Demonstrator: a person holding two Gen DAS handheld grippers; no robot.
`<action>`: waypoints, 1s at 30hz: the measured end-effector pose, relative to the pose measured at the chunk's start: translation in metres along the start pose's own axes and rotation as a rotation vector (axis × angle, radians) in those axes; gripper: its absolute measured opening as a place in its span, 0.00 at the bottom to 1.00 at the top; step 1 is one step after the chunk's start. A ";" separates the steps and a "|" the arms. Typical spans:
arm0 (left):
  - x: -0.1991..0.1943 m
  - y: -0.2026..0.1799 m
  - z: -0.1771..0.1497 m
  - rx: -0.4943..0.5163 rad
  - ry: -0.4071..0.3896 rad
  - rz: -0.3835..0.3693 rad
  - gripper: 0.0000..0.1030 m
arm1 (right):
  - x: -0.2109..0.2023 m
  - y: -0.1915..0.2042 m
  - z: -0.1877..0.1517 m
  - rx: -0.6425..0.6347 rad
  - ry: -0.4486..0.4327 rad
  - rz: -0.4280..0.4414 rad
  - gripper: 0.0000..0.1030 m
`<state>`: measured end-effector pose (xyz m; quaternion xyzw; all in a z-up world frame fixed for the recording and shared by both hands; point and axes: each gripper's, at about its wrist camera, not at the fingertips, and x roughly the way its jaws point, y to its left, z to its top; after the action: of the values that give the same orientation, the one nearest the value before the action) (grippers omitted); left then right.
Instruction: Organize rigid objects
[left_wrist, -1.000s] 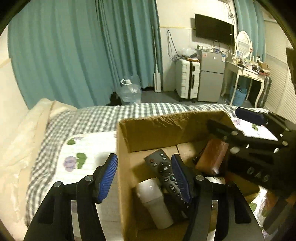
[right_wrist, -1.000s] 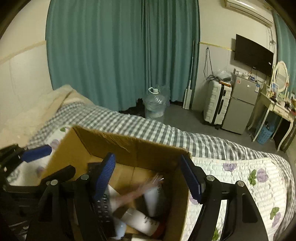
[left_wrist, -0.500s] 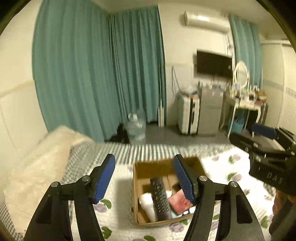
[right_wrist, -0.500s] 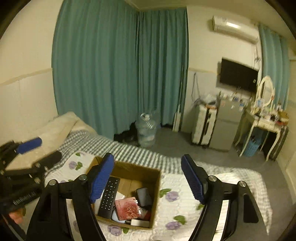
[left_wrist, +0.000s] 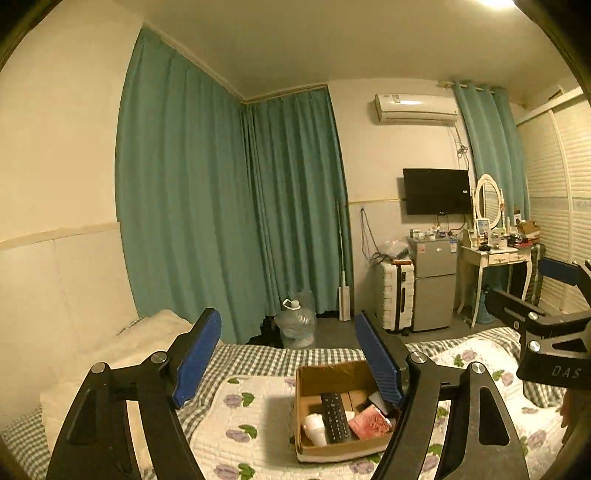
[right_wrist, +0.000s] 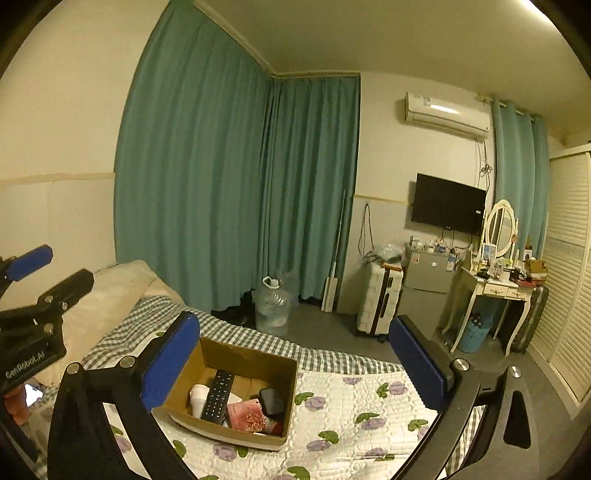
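— What's around you just now?

— I'm above the bed (right_wrist: 369, 406), whose white quilt has purple flowers and a checked blanket at its far edge. Beyond it are teal curtains (left_wrist: 229, 206), a big water jug (right_wrist: 272, 306) on the floor, a white suitcase (left_wrist: 393, 291) next to a small grey fridge (right_wrist: 424, 291), a dark TV (left_wrist: 436, 191) on the wall, and a white dressing table (right_wrist: 491, 291) with an oval mirror.

— And the things you were sorting?

— They lie in the cardboard box (right_wrist: 243, 354) on the quilt: a black remote (right_wrist: 218, 397), a white cup (left_wrist: 316, 428) beside it, a reddish card or packet (right_wrist: 246, 417) and a small dark item I can't make out.

— Anything between you and the box?

— From my left camera, my own right-hand finger covers the box's far right corner. Otherwise it's clear.

— How are your hands?

— Both point nearly level, slightly down, well above the box. My left gripper (left_wrist: 288, 363) has its jaws opening, spread wide with nothing between them. My right gripper (right_wrist: 291, 363) is the same: jaws opening, wide, empty. Each shows at the other camera's edge.
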<state>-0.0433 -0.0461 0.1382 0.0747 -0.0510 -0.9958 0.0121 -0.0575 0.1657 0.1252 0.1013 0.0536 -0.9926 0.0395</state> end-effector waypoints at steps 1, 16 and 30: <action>-0.002 0.000 -0.006 -0.004 0.005 -0.005 0.76 | -0.003 0.001 -0.006 0.010 -0.011 0.006 1.00; 0.023 0.002 -0.113 -0.009 0.132 0.055 0.76 | 0.041 0.000 -0.133 0.111 0.070 0.004 1.00; 0.027 -0.001 -0.132 -0.020 0.209 0.038 0.76 | 0.048 -0.001 -0.143 0.110 0.113 -0.001 1.00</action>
<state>-0.0504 -0.0592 0.0041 0.1773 -0.0410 -0.9826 0.0370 -0.0761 0.1801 -0.0242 0.1593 0.0012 -0.9868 0.0301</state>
